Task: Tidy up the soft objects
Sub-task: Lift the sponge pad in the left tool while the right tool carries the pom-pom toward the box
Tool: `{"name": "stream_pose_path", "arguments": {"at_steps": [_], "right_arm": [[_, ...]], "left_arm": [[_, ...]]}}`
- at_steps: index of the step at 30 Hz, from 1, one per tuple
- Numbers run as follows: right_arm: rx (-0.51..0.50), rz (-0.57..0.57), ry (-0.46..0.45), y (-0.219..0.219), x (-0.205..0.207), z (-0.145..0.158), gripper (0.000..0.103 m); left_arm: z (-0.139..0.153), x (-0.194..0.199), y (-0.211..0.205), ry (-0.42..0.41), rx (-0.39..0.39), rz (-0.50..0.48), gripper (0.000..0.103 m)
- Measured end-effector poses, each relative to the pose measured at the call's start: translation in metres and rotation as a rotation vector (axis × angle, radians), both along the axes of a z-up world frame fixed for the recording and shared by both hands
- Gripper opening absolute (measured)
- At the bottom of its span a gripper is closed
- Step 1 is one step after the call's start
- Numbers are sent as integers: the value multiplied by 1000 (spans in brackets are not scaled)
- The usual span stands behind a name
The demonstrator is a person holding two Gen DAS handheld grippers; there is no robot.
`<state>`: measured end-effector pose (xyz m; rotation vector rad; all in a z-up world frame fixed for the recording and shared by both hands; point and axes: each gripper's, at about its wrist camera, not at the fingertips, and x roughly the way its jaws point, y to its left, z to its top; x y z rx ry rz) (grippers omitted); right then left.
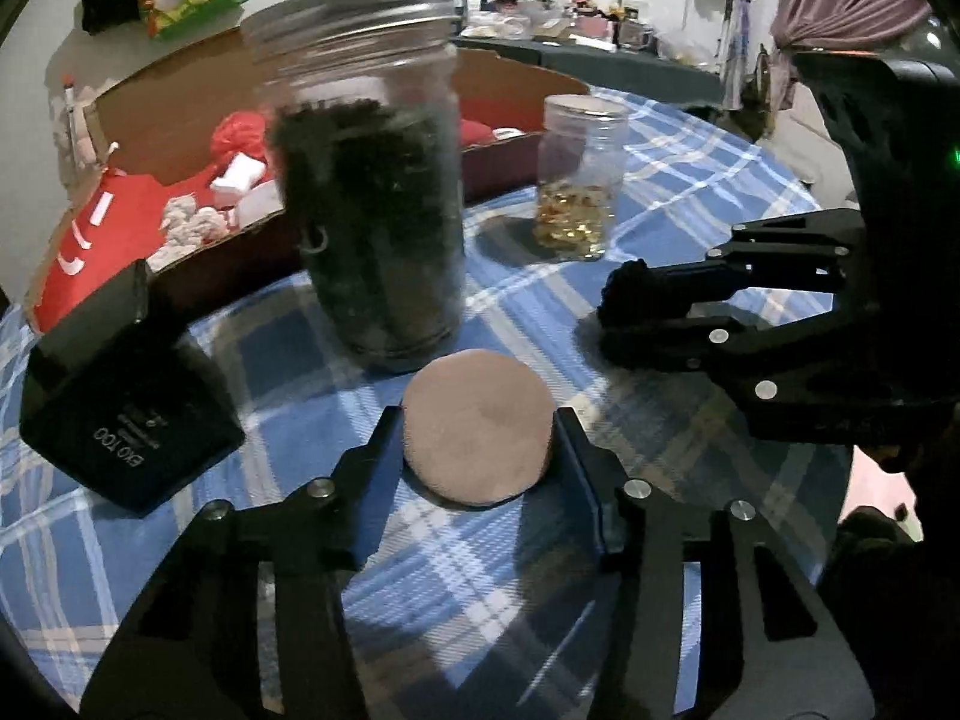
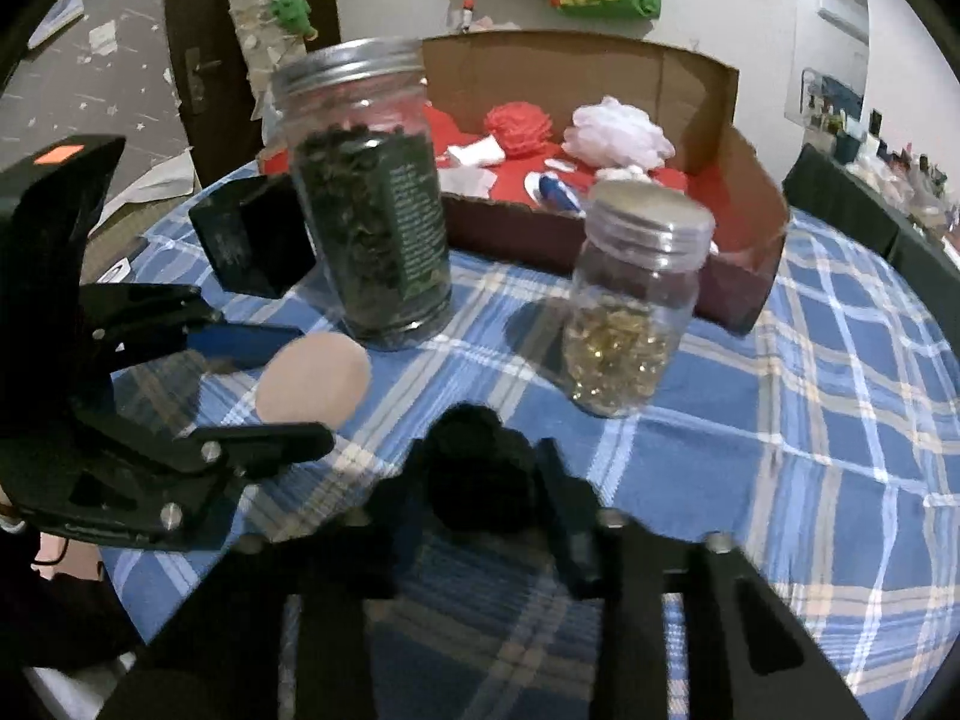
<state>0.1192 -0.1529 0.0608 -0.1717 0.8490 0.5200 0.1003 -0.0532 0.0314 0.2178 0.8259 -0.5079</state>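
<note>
Between the left gripper's (image 1: 477, 441) fingers sits a flat, round beige puff (image 1: 477, 426), pinched at both edges. Only the right wrist view shows the right gripper (image 2: 480, 474) clamped around a fuzzy black pom-pom (image 2: 477, 465). Beyond stand a glass jar (image 1: 366, 198) and a cardboard box (image 2: 606, 138).

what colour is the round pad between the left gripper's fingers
Pinkish beige round pad, clearest in the left wrist view.
</note>
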Motion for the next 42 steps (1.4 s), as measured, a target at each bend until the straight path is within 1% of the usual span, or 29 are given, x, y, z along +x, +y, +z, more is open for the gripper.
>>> {"name": "stream_pose_path", "arguments": {"at_steps": [1, 4, 8, 12, 18, 23, 26, 35, 42], "right_arm": [[4, 3, -8, 0, -1, 1, 33], [46, -6, -12, -4, -7, 6, 33], [59, -13, -48, 0, -16, 18, 33], [71, -6, -64, 7, -22, 26, 33], [67, -13, -56, 11, -24, 26, 33], [48, -37, -48, 4, -24, 25, 33], [38, -71, -39, -8, -22, 24, 33], [17, -157, -34, -37, -12, 23, 33], [-10, -201, -51, -50, -2, 28, 33]], "left_arm": [[1, -1, 0, -7, 0, -1, 42], [7, -7, 3, -6, -29, -14, 42], [21, -11, 10, -20, -76, -12, 42], [27, -15, 15, -31, -80, -11, 42], [32, -17, 28, -26, -92, 0, 42], [39, -23, 48, -22, -96, 18, 42], [41, -27, 66, -9, -101, 43, 42], [44, -34, 118, -12, -55, 158, 42], [43, -23, 144, -17, -15, 225, 42]]}}
